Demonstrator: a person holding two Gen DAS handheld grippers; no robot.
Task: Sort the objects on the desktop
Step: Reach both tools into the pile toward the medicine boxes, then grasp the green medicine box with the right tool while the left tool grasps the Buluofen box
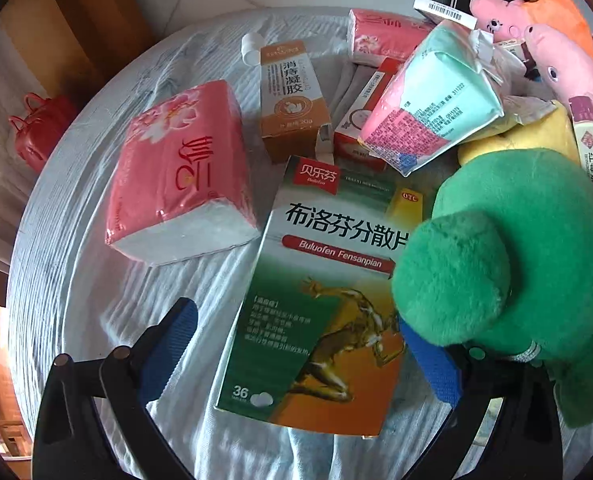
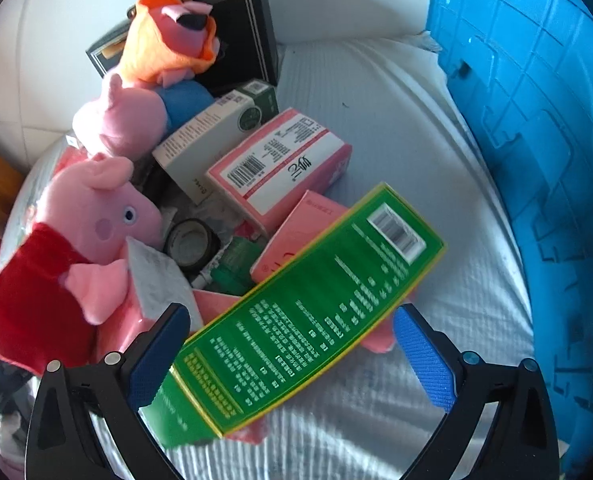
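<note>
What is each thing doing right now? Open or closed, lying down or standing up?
Left gripper: open, fingers on either side of the ibuprofen box.
Ibuprofen box: closed, lying flat, face up.
Orange gel box: end flap open, lying flat.
Pink tissue pack: sealed, lying on the cloth.
Right gripper: open around the green box.
Green box: closed, tilted, back side up.
Tape roll: lying flat.

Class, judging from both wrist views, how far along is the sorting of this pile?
Barely started: nothing looks sorted.

In hand: nothing gripped. The left gripper is open around the ibuprofen box; the right gripper is open around the green box.

Left: tissue packs, plush pigs, tape roll remain heaped beside the blue bin.
</note>
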